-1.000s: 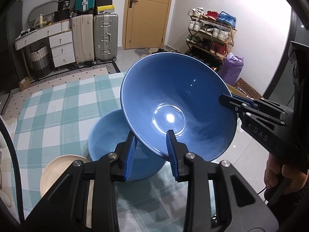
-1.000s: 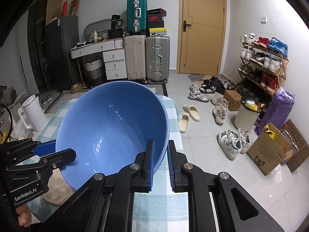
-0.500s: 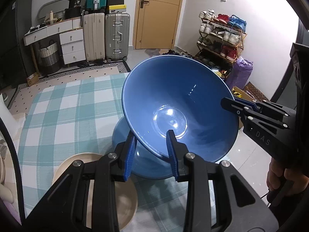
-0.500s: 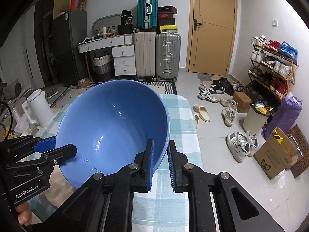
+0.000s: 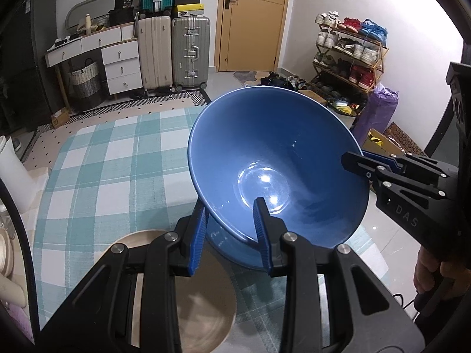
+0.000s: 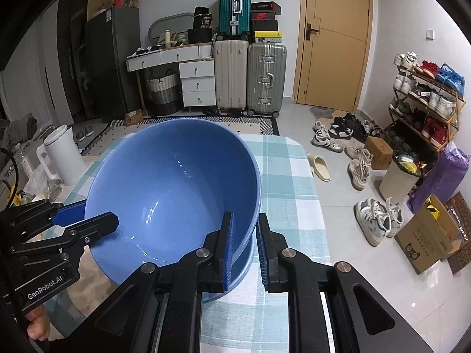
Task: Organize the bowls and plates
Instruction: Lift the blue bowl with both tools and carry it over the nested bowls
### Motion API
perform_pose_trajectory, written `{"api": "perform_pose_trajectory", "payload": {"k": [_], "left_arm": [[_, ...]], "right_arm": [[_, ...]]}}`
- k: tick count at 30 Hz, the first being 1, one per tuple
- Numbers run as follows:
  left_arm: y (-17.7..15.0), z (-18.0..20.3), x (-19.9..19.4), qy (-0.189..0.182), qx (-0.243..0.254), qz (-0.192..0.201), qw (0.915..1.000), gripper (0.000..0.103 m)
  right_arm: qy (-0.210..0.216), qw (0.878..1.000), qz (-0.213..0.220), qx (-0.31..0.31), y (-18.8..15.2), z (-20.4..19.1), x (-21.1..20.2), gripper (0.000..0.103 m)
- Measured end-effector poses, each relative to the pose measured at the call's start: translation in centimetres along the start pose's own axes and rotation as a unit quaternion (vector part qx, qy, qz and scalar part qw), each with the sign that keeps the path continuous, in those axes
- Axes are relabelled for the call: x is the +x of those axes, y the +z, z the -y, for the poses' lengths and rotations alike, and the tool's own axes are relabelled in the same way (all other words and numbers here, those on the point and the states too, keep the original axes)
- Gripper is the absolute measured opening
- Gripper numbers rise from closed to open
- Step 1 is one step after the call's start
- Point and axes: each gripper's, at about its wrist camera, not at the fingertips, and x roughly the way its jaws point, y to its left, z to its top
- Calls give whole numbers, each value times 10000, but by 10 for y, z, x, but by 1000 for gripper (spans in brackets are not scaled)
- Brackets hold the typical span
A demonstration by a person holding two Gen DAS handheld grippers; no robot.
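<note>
The checked tablecloth [image 5: 112, 158] now fills more of both views: you have carried the dark blue bowl [image 5: 276, 170] down onto the lighter blue bowl [image 6: 240, 261]. Left gripper [image 5: 231, 229] and right gripper [image 6: 244, 245] both stay clamped on its rim; nesting looks almost done.

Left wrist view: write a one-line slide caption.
Both tools, left and right, clamp the rim of a tilted dark blue bowl above a lighter blue bowl on the checked tablecloth.
</note>
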Motion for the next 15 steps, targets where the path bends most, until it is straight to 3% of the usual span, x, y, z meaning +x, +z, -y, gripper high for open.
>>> {"api": "perform_pose_trajectory", "payload": {"k": [15], "left_arm": [[-10,-8,34,204,96,-135,9997,28]], "right_arm": [[14,9998,-170,-44,-12,-5,28,16]]}}
